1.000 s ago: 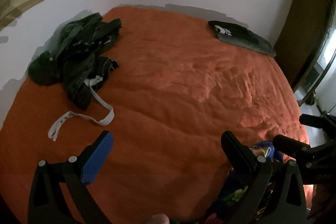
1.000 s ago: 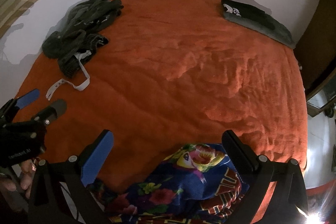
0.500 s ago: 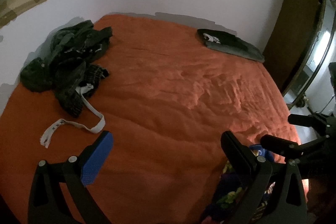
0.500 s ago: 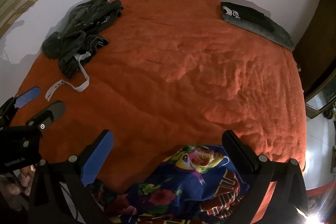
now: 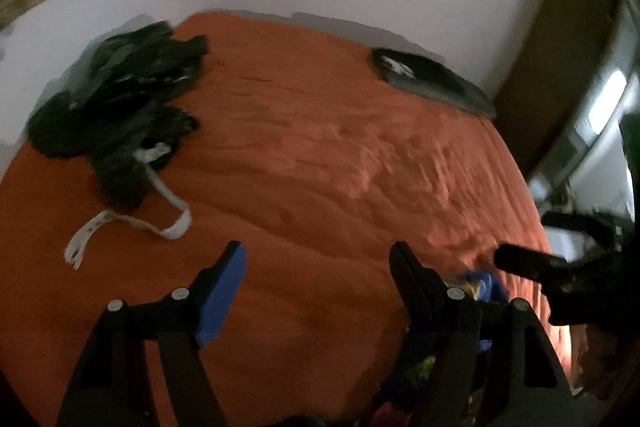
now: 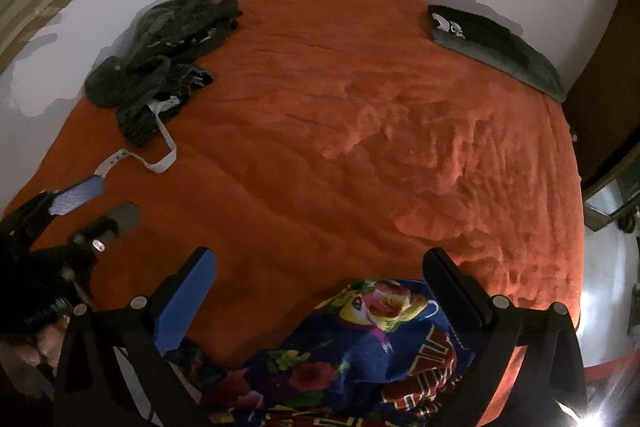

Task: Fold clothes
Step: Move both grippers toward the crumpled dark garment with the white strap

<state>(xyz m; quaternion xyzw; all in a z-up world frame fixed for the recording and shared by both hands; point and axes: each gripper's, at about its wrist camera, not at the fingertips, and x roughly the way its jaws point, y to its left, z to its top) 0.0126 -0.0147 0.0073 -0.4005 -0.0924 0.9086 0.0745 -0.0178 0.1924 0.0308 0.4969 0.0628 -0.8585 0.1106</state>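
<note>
Right now I am hovering both tools over the near edge of the bed (image 6: 320, 155), and the risks are what I am watching. The colourful printed garment (image 6: 360, 359) is lying bunched in a heap at that near edge, directly under the right gripper (image 6: 316, 291); in the left view only a scrap of it (image 5: 484, 279) is showing past the right-hand finger. It is soft and crumpled, so I am judging that a pinch into the heap could take several layers at once, and the cloth would then lift as a lump rather than open out. It is also sitting close to the mattress edge, so a careless drag could pull it off the bed. The left view is blurring, which is making it harder for me to judge depth over the orange blanket.

On the fingers: the right gripper's pair is standing wide apart, holding nothing and framing the heap; I cannot tell if either is brushing the cloth. The left gripper (image 5: 320, 267) is spread fairly wide too, gripping nothing, with only blanket showing between its tips.

Further off, a dark pile of clothes (image 6: 160, 55) with a white strap (image 6: 156, 155) is lying at the far left, and a dark folded piece (image 6: 492, 47) is resting at the far right corner.
</note>
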